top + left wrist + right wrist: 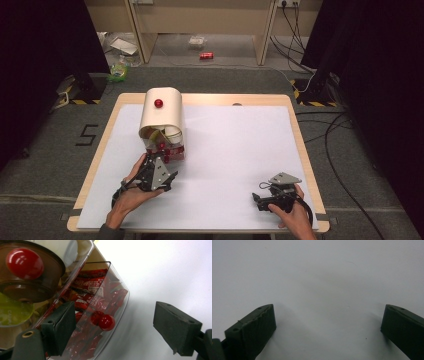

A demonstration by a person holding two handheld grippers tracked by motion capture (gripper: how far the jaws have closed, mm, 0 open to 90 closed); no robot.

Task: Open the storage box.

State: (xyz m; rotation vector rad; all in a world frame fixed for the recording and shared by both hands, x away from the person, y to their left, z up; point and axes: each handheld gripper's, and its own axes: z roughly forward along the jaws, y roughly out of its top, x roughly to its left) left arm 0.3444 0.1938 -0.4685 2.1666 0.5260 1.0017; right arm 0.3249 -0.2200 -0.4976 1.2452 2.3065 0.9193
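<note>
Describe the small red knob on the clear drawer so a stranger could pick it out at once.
On the white table, near the far left, stands a cream dispenser. At its foot a clear drawer of red packets faces the open left gripper. The small red knob sits on that drawer's front, low down, unlike the larger red knob on the cream top.

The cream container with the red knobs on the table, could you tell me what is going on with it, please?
A person holds a gripper in each hand. The left gripper is up against the clear drawer at the bottom of the cream container, jaws wide apart, with the drawer's small red knob between them but not gripped. The drawer holds red snack packets. The right gripper rests open on the white table, away from the container.
</note>
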